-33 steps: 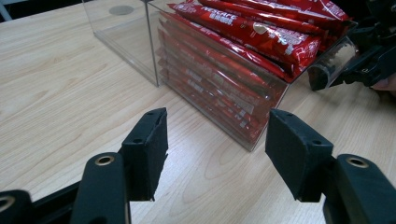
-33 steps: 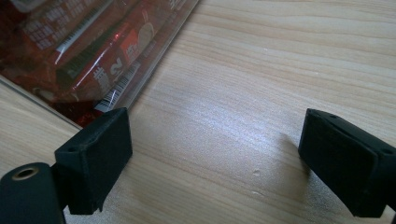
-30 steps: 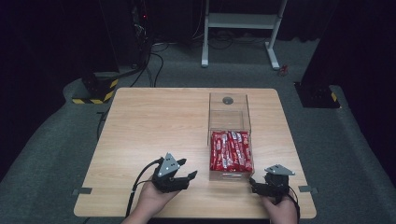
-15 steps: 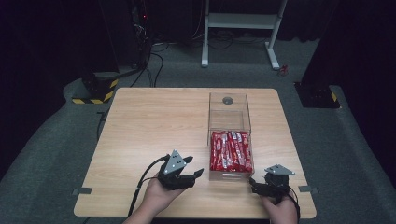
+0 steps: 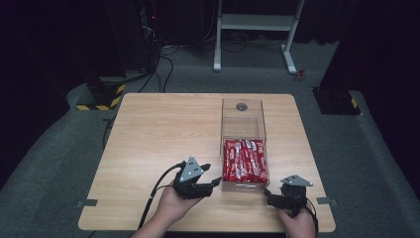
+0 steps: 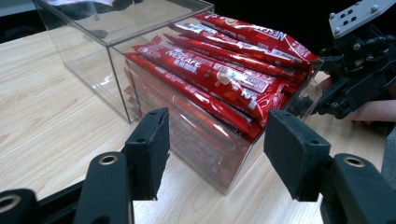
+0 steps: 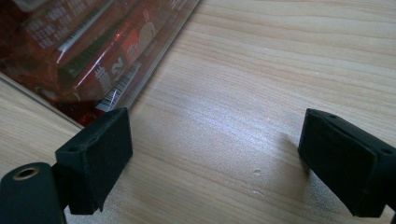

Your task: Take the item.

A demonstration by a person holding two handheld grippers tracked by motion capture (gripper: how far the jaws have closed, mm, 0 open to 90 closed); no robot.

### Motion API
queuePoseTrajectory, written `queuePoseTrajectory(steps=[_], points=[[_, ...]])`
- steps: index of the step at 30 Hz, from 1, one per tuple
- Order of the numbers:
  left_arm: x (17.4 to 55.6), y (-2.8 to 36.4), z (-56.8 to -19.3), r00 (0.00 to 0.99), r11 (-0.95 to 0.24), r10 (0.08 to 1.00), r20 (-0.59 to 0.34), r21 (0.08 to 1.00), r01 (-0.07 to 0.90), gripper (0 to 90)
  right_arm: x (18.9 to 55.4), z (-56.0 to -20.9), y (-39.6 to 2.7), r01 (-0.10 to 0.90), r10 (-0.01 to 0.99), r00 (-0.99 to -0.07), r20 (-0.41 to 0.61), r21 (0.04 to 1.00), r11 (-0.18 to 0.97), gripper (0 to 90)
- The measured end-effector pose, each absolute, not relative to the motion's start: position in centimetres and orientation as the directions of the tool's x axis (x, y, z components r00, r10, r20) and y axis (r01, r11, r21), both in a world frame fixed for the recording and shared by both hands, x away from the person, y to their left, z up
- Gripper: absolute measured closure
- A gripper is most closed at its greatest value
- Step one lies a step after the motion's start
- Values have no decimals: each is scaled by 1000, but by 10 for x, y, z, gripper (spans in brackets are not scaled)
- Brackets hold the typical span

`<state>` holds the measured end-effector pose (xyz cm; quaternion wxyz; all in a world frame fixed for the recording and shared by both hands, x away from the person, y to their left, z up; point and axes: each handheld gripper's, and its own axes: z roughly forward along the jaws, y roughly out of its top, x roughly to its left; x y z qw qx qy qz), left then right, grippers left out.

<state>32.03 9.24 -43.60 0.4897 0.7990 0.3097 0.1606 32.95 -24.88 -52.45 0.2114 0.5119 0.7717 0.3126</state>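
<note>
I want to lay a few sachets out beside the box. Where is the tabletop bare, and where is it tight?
Bare: the table's whole left half, and the far strip behind the clear box. Tight: the near edge, where the left gripper and right gripper flank the box's sachet-filled end.

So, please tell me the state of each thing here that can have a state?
Clear box: upright on the table, open on top, near half full, far half empty.
Red sachets: stacked lying flat in the near half.
Left tool: open, holding nothing, pointed at the box.
Right tool: open, holding nothing, low over the table beside the box.
</note>
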Motion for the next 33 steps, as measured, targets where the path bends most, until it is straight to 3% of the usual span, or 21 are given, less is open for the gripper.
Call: queuePoseTrajectory(steps=[33], points=[[338,63,-431,779,-328,624,-67,882,339,441,329,-524,-249,657,922,-388,-6,699,281,100]])
